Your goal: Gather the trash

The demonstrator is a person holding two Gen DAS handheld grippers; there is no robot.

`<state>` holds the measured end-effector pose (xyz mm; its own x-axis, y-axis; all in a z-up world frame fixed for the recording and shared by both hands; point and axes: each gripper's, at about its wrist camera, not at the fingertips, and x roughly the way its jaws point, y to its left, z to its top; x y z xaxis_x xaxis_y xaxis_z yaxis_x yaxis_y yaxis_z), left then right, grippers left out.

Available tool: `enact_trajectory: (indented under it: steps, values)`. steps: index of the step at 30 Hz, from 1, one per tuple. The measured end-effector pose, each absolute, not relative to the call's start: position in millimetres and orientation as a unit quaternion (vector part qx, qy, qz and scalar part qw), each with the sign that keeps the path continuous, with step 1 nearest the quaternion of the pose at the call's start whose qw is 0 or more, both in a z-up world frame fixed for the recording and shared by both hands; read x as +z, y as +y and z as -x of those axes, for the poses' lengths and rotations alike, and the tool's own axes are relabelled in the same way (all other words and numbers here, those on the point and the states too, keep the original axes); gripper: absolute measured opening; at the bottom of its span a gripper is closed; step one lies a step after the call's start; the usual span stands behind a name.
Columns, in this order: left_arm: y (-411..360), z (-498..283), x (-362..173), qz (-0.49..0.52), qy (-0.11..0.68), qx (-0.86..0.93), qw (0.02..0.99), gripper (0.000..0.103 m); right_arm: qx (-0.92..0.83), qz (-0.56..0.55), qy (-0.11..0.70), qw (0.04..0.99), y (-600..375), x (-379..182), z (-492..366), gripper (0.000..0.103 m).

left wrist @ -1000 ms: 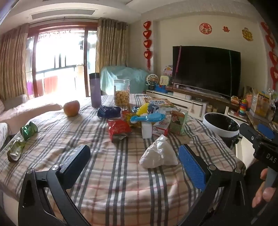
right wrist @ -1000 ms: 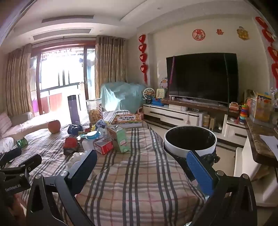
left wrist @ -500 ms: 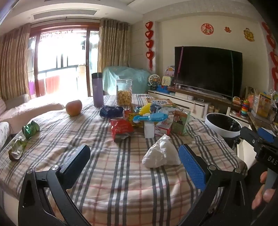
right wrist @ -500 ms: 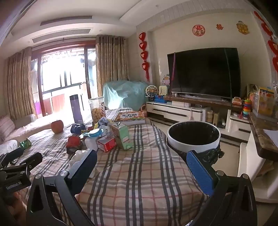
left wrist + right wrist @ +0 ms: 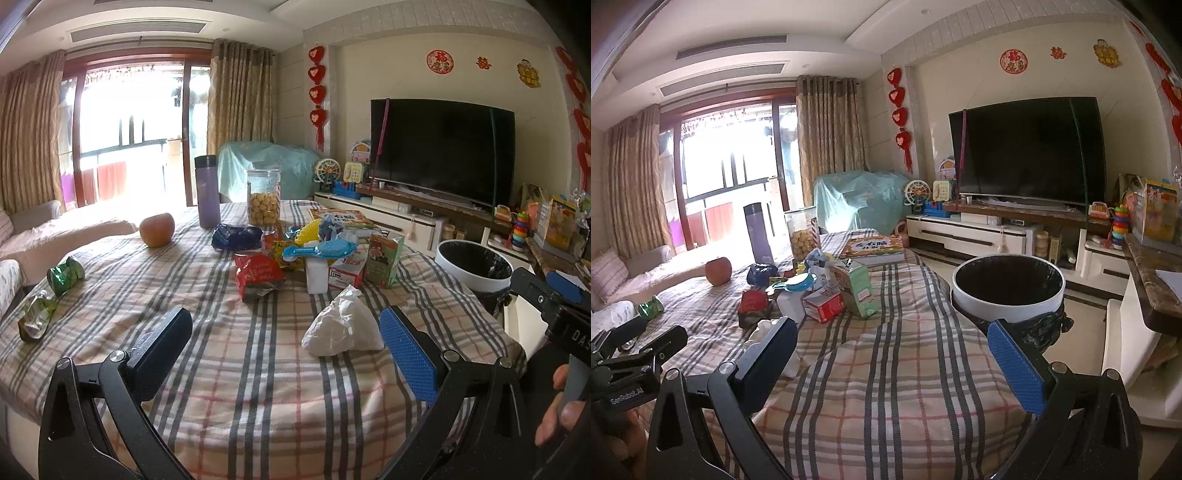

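A crumpled white paper wad (image 5: 341, 325) lies on the plaid tablecloth (image 5: 229, 369) just ahead of my left gripper (image 5: 284, 354), which is open and empty. Beyond it lie a red snack wrapper (image 5: 256, 277), a blue wrapper (image 5: 236, 237) and green wrappers (image 5: 64, 275) at the far left. My right gripper (image 5: 894, 362) is open and empty over the table's right end, with the white bin (image 5: 1008, 291) lined in black just ahead on its right. The wad (image 5: 764, 328) is half hidden behind its left finger.
An apple (image 5: 157, 229), a purple flask (image 5: 207, 192), a cookie jar (image 5: 263, 197), cartons (image 5: 382, 256), a blue scoop (image 5: 317, 251) and a book (image 5: 340, 216) crowd the table's middle. A TV stand (image 5: 997, 232) and a counter (image 5: 1152, 284) flank the bin. A hand (image 5: 561, 402) holds the right gripper.
Both grippers have risen slightly and edged forward; the wad sits a little closer to the left gripper's right finger. Nothing was grasped or moved on the table.
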<state>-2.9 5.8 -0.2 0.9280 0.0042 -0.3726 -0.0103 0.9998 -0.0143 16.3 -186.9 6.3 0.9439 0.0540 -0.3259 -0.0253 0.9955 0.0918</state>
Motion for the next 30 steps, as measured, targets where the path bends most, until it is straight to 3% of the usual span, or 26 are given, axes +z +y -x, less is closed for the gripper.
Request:
enact_trajectory:
  steps: [30]
  values:
    - [2.5,2.1,-1.6,0.008,0.190,0.001,0.982,0.103,0.026,-0.046,0.166,0.985,-177.9,6.2,-16.3,0.103]
